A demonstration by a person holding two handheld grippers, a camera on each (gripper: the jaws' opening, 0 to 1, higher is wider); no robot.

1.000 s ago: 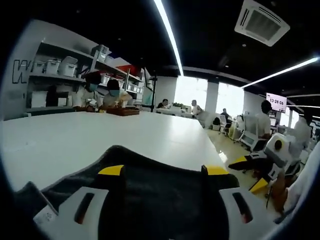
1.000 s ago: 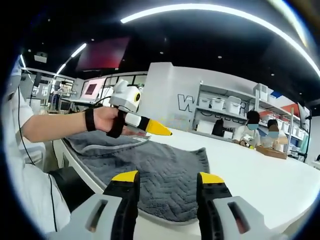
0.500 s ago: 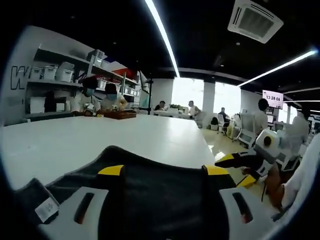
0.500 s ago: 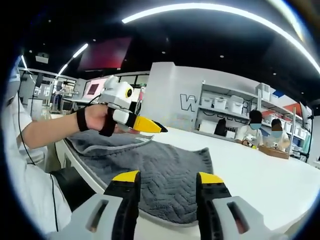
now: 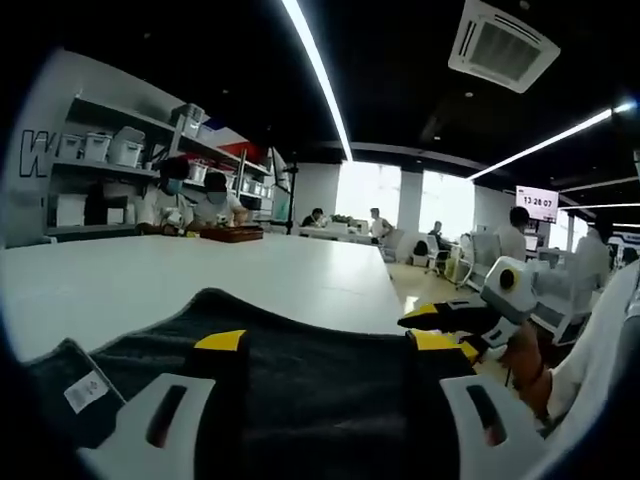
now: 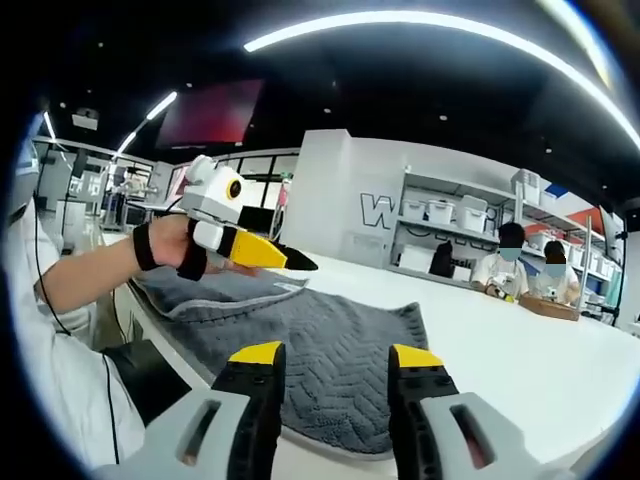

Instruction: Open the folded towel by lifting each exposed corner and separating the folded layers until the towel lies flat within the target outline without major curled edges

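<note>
A dark grey towel (image 6: 335, 335) with a chevron weave lies on the white table (image 6: 520, 365), its near edge at the table's front. A folded layer with a pale hem (image 6: 205, 292) rests on its left part. In the left gripper view the towel (image 5: 320, 395) spreads under my jaws, and a white label (image 5: 85, 392) shows on a corner. My left gripper (image 5: 327, 345) is open, low over the cloth with nothing held; a hand holds the left gripper (image 6: 255, 255) above the folded layer. My right gripper (image 6: 337, 358) is open near the towel's front edge, and the right gripper (image 5: 455, 320) also shows at the table's right.
Shelves with white bins (image 6: 440, 208) and seated people at the table's far end (image 6: 520, 265) lie beyond the towel. The wide white tabletop (image 5: 200, 275) stretches away. The person's sleeve and body (image 6: 45, 330) stand at the left edge.
The left gripper has drifted left and slightly up over the folded layer, as the right gripper view shows. Both jaws stay apart; the towel has not moved.
</note>
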